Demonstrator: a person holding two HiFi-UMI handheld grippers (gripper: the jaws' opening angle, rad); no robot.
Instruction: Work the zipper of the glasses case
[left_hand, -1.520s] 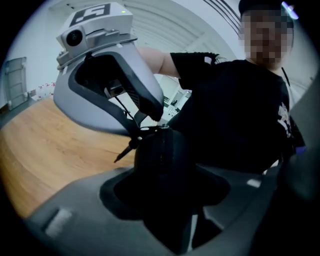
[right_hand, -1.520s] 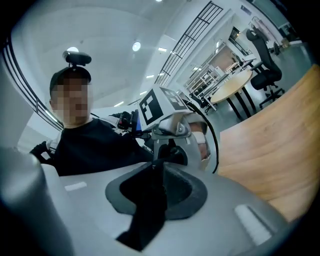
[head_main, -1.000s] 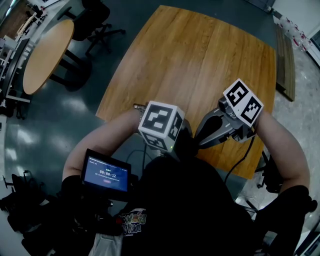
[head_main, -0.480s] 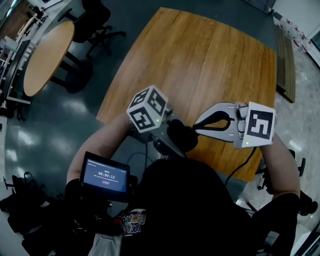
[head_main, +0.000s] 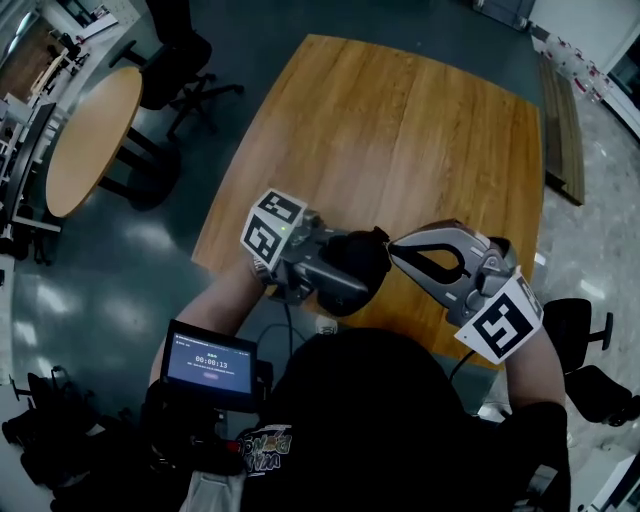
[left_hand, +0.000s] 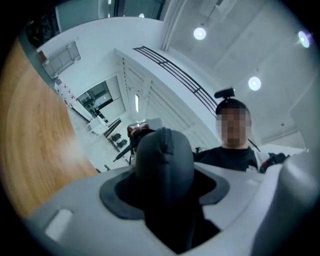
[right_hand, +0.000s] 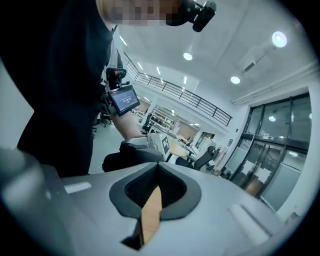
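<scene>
The black glasses case (head_main: 358, 268) hangs in the air above the wooden table's (head_main: 400, 130) near edge, close to the person's chest. My left gripper (head_main: 335, 262) is shut on it from the left, its marker cube up and to the left. In the left gripper view the dark grey case (left_hand: 165, 160) fills the gap between the jaws. My right gripper (head_main: 394, 250) comes in from the right with its tips right at the case's right end. Its jaws are shut (right_hand: 155, 170); I see nothing between them. The zipper is hidden.
A round wooden table (head_main: 95, 120) and a black office chair (head_main: 170, 50) stand at the far left on the dark floor. A small lit screen (head_main: 212, 362) sits on the person's chest. Another black chair (head_main: 585, 335) is at the right.
Both grippers have rolled and risen a little. The left marker cube has swung leftward, the right one from the top down to the lower right. The case stays between them.
</scene>
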